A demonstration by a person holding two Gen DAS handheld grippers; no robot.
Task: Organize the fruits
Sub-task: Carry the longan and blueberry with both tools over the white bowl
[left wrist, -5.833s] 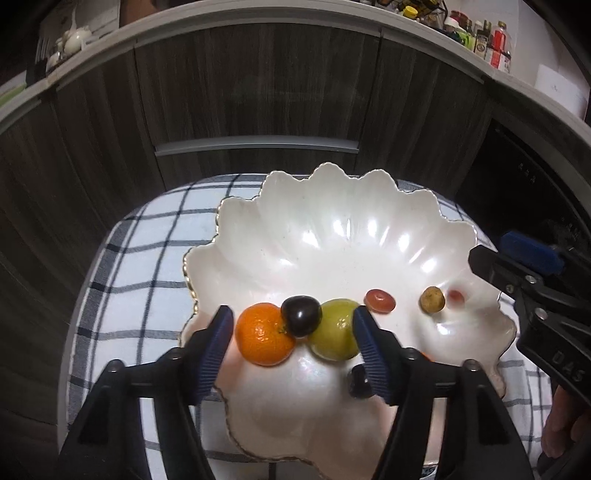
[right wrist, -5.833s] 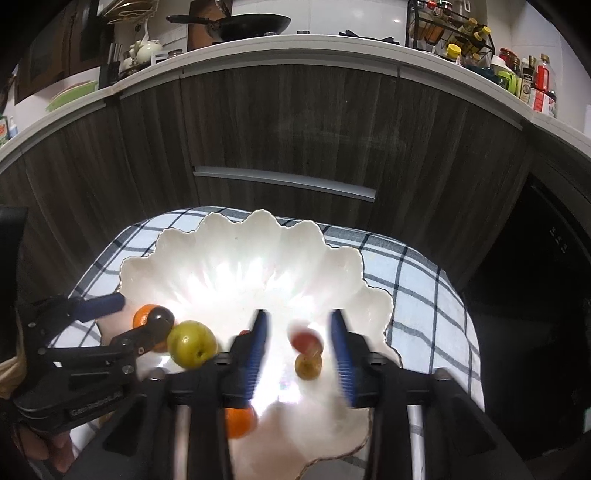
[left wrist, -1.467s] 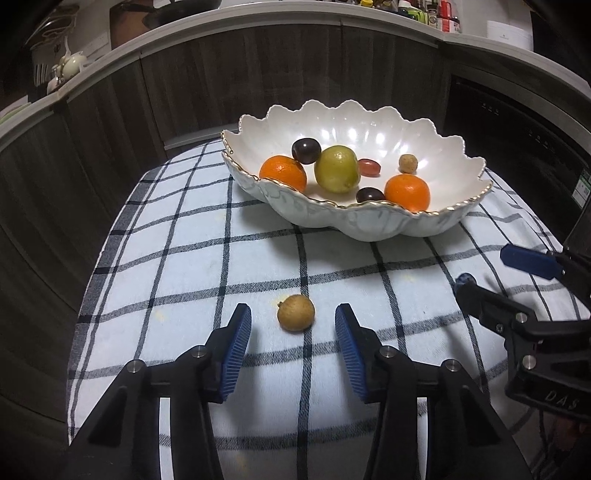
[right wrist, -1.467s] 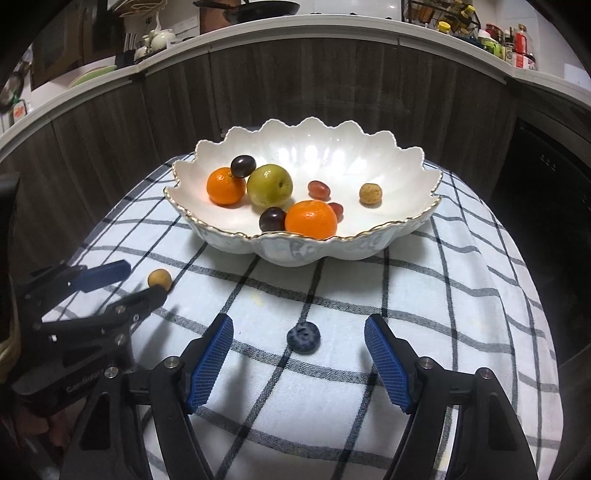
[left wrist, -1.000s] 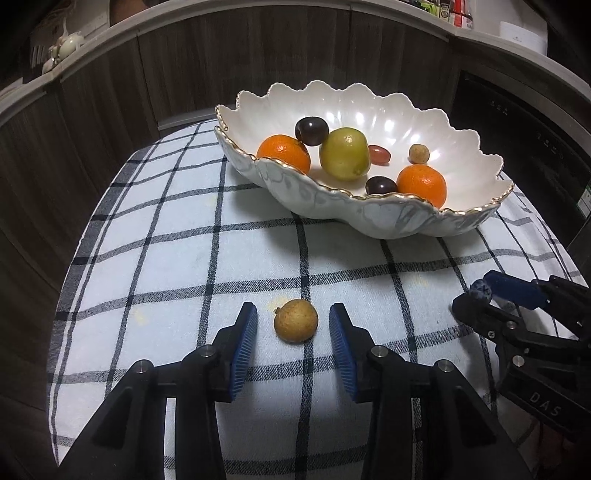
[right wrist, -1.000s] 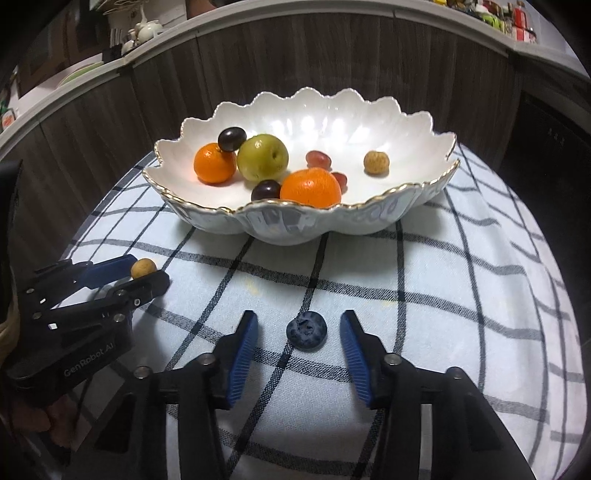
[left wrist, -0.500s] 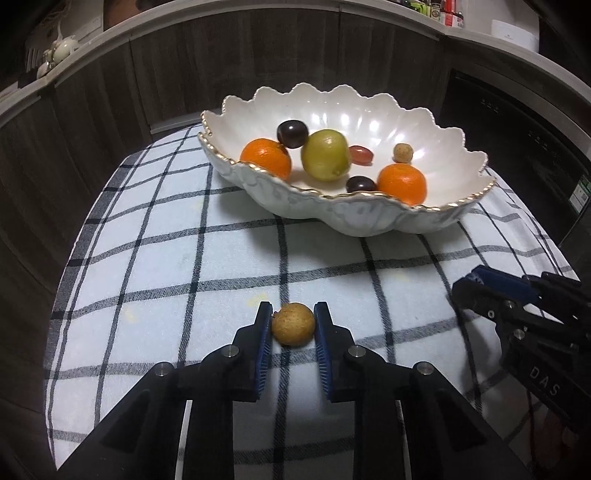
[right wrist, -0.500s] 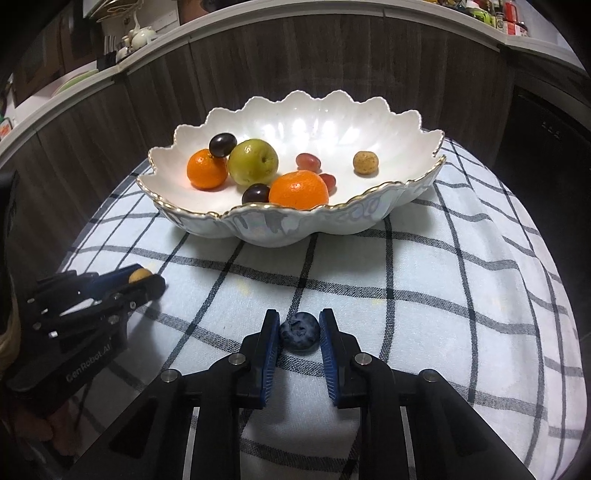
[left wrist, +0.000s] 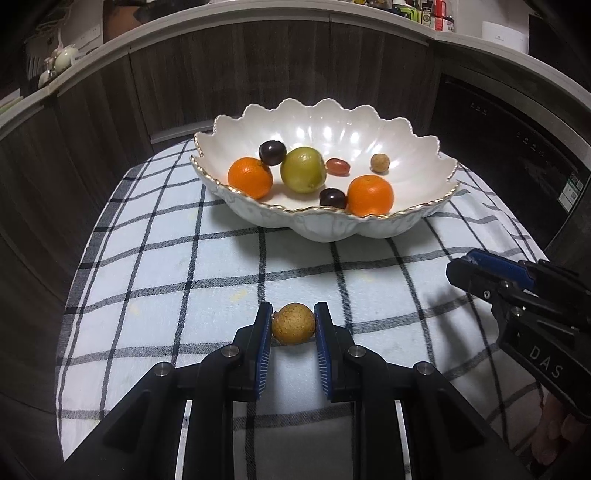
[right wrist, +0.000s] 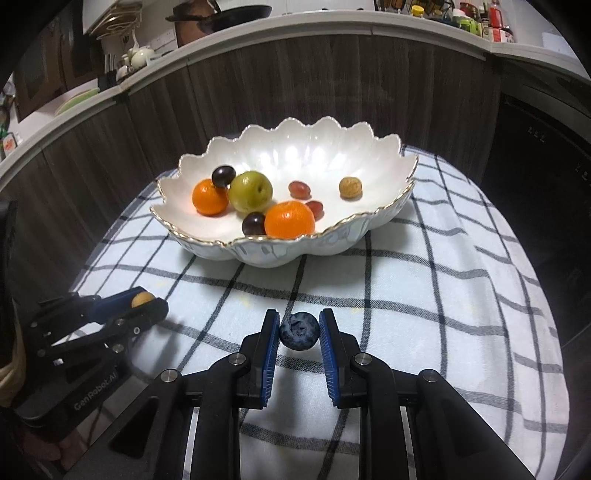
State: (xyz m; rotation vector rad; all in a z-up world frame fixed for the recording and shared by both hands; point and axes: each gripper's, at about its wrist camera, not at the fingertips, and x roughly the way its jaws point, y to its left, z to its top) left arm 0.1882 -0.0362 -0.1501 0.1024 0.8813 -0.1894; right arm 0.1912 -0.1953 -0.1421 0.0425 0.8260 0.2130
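My left gripper (left wrist: 293,325) is shut on a small tan round fruit (left wrist: 293,328), held just above the checked cloth (left wrist: 166,266). My right gripper (right wrist: 298,332) is shut on a blueberry (right wrist: 299,335), lifted a little off the cloth. The white scalloped bowl (left wrist: 413,221) stands beyond both grippers. It holds two oranges (left wrist: 370,195), a green fruit (left wrist: 303,175), two dark grapes (left wrist: 272,153), a red grape (left wrist: 338,167) and a small tan fruit (left wrist: 379,163). The left gripper also shows in the right wrist view (right wrist: 142,301), and the right gripper in the left wrist view (left wrist: 469,269).
The bowl (right wrist: 332,240) sits toward the far side of the round table. Dark wood cabinet fronts (right wrist: 295,85) curve behind it, under a white counter with bottles (right wrist: 491,26) and a pan (right wrist: 236,14). A dark appliance (left wrist: 517,155) stands at the right.
Both grippers have closed on their fruits and lifted them slightly off the cloth. The bowl's fruits have not moved.
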